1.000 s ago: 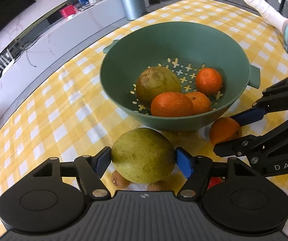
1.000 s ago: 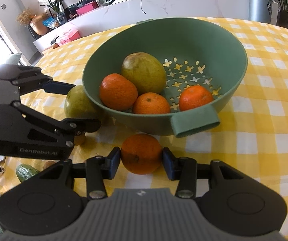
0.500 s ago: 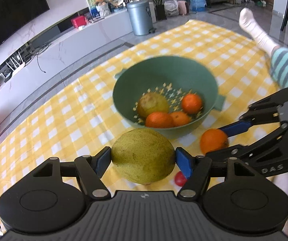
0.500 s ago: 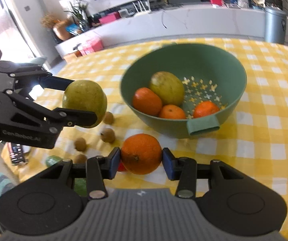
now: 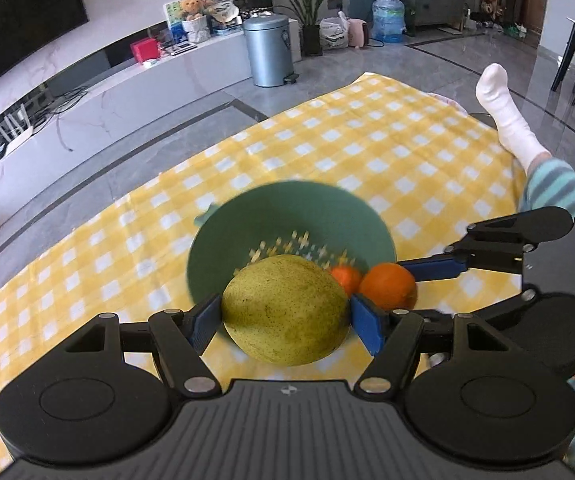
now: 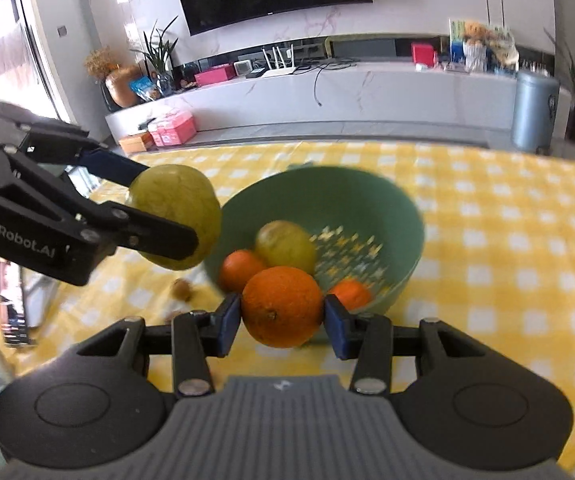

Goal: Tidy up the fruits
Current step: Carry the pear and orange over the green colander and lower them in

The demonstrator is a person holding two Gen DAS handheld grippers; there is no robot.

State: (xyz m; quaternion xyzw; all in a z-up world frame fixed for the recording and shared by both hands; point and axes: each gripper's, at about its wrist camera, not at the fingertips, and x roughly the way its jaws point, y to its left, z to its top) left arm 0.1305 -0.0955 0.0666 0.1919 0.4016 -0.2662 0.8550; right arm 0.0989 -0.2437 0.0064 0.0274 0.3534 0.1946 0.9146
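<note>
My left gripper (image 5: 285, 320) is shut on a large yellow-green pear (image 5: 285, 316), held high above the table; the pear also shows in the right wrist view (image 6: 177, 216). My right gripper (image 6: 283, 322) is shut on an orange (image 6: 281, 306), also raised; the orange shows in the left wrist view (image 5: 387, 286) too. Below both sits a green colander bowl (image 6: 387, 208) on the yellow checked tablecloth (image 6: 507, 220). In the bowl lie another pear (image 6: 285, 246) and oranges (image 6: 241, 270). The bowl also shows in the left wrist view (image 5: 287, 216).
A small brown fruit (image 6: 181, 290) lies on the cloth left of the bowl. A person's socked foot (image 5: 505, 116) rests at the table's far right. A grey bin (image 5: 267, 50) and a TV bench stand beyond the table.
Both grippers have lifted their fruit up off the cloth, and both now hang above the bowl, which looks smaller and farther below.
</note>
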